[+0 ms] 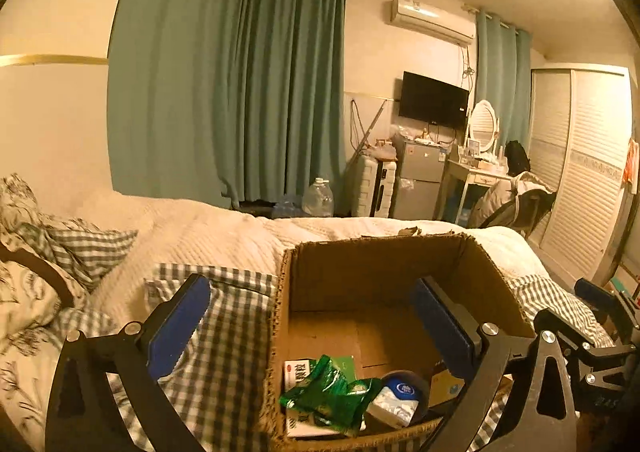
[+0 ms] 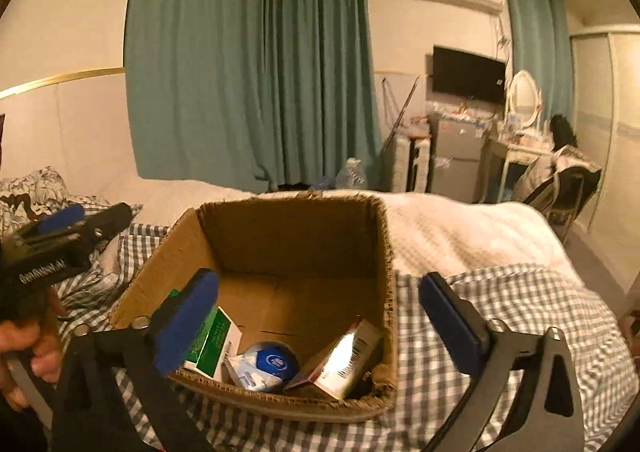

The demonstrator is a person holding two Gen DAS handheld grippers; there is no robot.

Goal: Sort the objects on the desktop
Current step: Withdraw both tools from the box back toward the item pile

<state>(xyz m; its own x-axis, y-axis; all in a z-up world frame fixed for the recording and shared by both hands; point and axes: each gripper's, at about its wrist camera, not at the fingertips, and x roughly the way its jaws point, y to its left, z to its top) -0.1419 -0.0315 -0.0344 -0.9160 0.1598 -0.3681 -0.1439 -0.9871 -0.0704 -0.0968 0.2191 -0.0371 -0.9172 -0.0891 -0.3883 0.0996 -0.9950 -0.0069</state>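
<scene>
An open cardboard box (image 1: 376, 252) stands on the checked blanket of a bed. Inside it lie a crinkled green packet (image 1: 332, 392), a green-and-white carton (image 2: 216, 344), a round blue-and-white tin (image 2: 272, 364) and a white carton with a red edge (image 2: 348, 356). My left gripper (image 1: 310, 286) hangs open over the box's left wall, with nothing between its blue pads. My right gripper (image 2: 319, 278) is open too, empty, astride the box's right wall. In the right wrist view the left gripper (image 2: 90, 217) shows at the far left, held by a hand (image 2: 24, 348).
The checked blanket (image 2: 500, 316) and a white cover (image 1: 208, 228) spread over the bed, with patterned pillows (image 1: 28, 284) at the left. Beyond the bed are green curtains (image 1: 240, 92), a water jug (image 1: 318, 198), a small fridge (image 1: 420, 180), a dressing table (image 1: 476, 172) and a chair (image 1: 516, 200).
</scene>
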